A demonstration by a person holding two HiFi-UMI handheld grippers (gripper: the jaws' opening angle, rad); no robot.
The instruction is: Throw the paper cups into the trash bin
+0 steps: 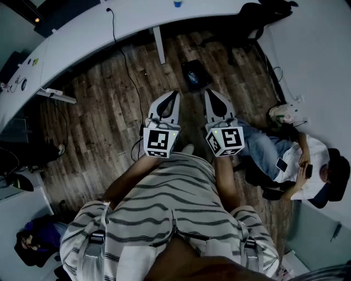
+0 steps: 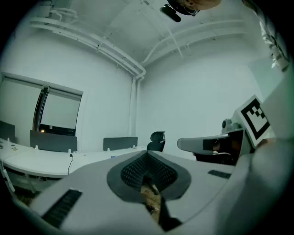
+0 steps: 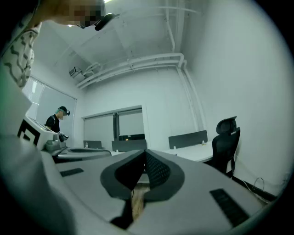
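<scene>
Jaws of the left gripper (image 1: 174,94) and the right gripper (image 1: 209,92) are pressed together, empty. Apparent blue cup (image 1: 177,3) stands on the white desk (image 1: 137,16) at 12 o'clock; dark bin (image 1: 192,74) sits on the floor (image 1: 109,110) beneath

Your shirt (image 1: 164,204): pale, short-sleeved, thin dark stripes across.
Your straps (image 1: 94,244): grey webbing with buckles, one over each shoulder.
Your left tool (image 1: 174,97): grey shell, black ribbed pads, cube (image 1: 159,142) with black-and-white square markers.
Your right tool (image 1: 210,94): same build.
</scene>
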